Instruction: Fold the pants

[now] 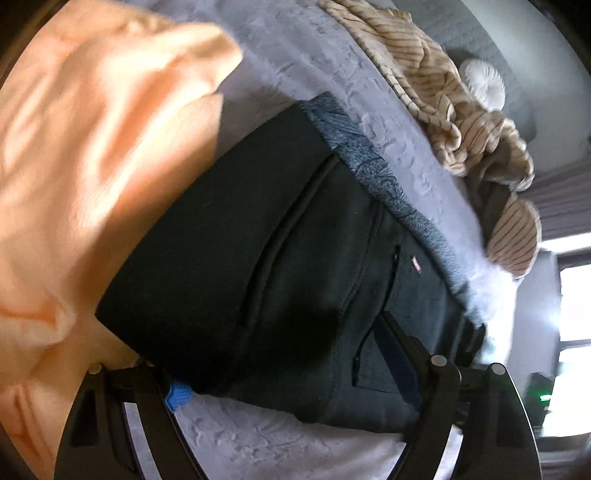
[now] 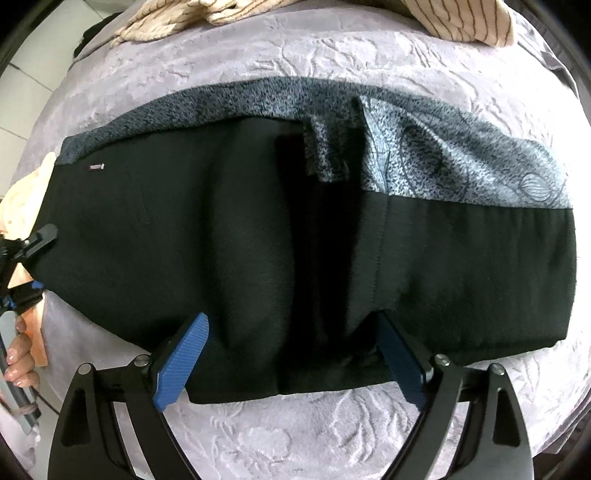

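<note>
Your black pants lie flattened in a long band on the lilac bedspread, and they sit on top of a grey patterned garment whose edge shows along the far side of the pants. They look already doubled lengthwise, so the step in hand seems to be the crosswise fold.

Your right gripper points down at the near edge of the pants, jaws wide apart with the hem between them; the blue pads are not pressing the cloth, so it holds nothing. Your left gripper is at the end of the pants with the small red tab. Its jaws stand apart astride that end; one pad is hidden under the cloth, so I cannot tell whether it grips.

Next you would need to close both on the near edge, taking only the pants and not the grey layer beneath, then carry one end over the other.

An orange cloth lies just beside the left end of the pants, and striped fabric lies beyond them. No containers are in view.
</note>
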Tool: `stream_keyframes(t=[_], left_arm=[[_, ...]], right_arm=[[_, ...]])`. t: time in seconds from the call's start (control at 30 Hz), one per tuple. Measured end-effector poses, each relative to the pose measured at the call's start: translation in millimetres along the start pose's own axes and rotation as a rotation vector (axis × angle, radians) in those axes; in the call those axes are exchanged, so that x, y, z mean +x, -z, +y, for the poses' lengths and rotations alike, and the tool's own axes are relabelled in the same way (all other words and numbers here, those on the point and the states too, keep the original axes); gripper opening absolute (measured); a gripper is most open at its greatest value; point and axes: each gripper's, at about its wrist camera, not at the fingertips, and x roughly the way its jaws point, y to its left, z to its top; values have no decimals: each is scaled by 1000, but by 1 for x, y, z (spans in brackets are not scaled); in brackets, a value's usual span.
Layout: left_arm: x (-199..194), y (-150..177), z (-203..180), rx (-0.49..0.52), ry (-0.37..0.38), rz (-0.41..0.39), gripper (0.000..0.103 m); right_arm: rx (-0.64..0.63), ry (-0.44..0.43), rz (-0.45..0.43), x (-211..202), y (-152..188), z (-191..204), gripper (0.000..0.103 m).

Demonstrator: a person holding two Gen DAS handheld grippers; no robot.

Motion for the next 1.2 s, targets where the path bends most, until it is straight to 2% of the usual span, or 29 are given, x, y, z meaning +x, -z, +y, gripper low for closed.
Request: stream_keyframes(t=[0.03,0.1,0.2,0.27,0.33,0.43,0.5,0.57,0.7,0.83,0.87,0.9,0.93,1.0,1.2], left_arm=[[-4,2,-6,33,-46,-23,77],[-11,6,-20,115,-141,-69,58],[-20,18,-45,281,-265,-139,52],[-23,34,-71,467,-377,-217,49],[-18,54,-94,651,-485,-290,48],[-8,78,-108,818,-571,-336,48],[-6,85,-112,857,-593,-350,48],[-5,89,-114,877,-603,-362,48],[-2,86,-119,876,-607,-369,48],[-5,84,-118,866,-598,-378,48],[-7,89,-117,868,-595,-380,48],[-8,89,-117,867,-594,-379,48],[-9,90,-117,867,-584,-371,48],[-11,93,-120,878,-571,-362,48],[-35,101,-146,935,-544,-402,48]], right_arm=[[-2,3,-10,-6,-1,1,93],[-2,-20,-49,-24,-5,5,93],[-6,-106,-92,-48,-19,12,93],[-16,-215,-80,-58,-37,22,93],[-45,-314,-49,-64,-58,40,93],[-122,-449,51,-62,-89,89,93],[-167,-529,113,-60,-103,118,93],[-248,-558,198,-50,-116,162,93],[-398,-479,299,-21,-121,237,93],[-439,-377,358,10,-123,266,91],[-434,-361,380,18,-123,268,87],[-426,-353,403,25,-123,268,59],[-413,-351,434,32,-122,266,24],[-389,-376,448,36,-118,259,20],[-353,-494,376,6,-117,229,19]])
